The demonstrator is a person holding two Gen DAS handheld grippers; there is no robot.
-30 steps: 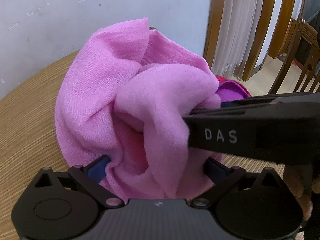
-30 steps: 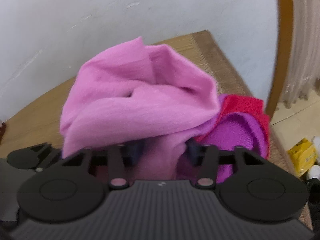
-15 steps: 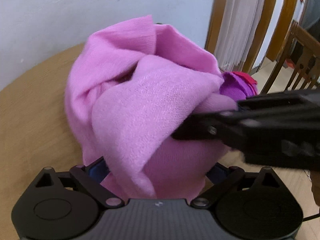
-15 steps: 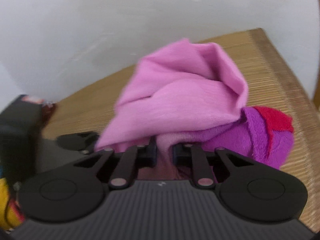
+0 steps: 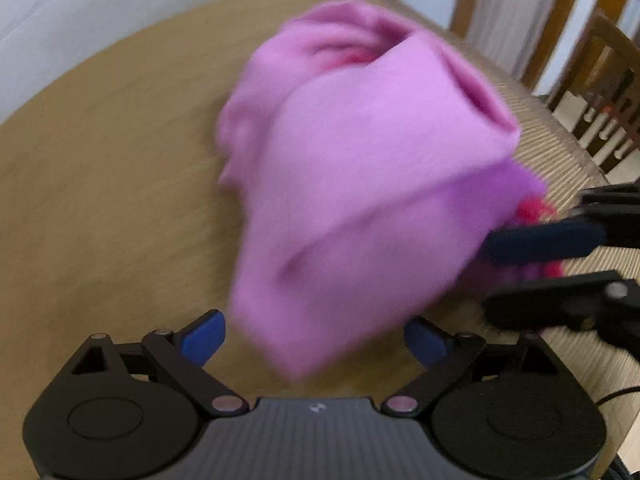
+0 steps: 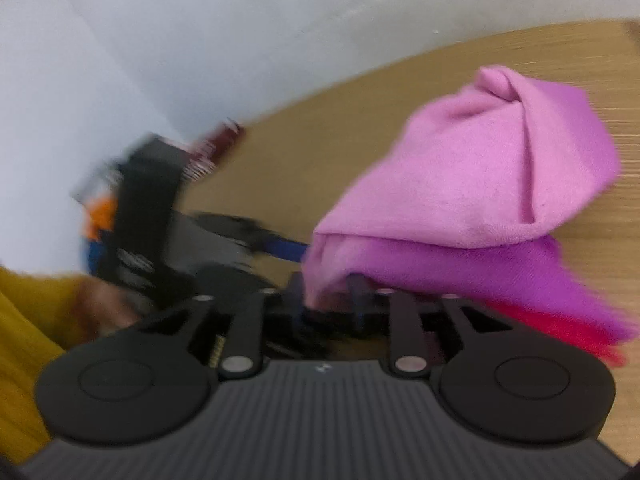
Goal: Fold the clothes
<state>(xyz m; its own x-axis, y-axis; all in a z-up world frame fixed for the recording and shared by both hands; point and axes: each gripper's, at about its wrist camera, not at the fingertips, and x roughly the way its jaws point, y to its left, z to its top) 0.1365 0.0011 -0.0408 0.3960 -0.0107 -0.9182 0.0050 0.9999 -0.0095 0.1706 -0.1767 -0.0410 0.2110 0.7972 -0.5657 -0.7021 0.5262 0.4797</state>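
Pink cloth, bunched, purple and red underneath

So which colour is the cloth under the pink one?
Darker purple cloth, red beneath it; clearest in the right wrist view.

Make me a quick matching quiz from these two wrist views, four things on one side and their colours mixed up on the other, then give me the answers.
Things:
1. bundled cloth
2. table
3. sleeve
4. left gripper finger pads

Colours:
A. mustard yellow
B. blue
C. pink
D. light wood

Pairs: 1-C, 2-D, 3-A, 4-B
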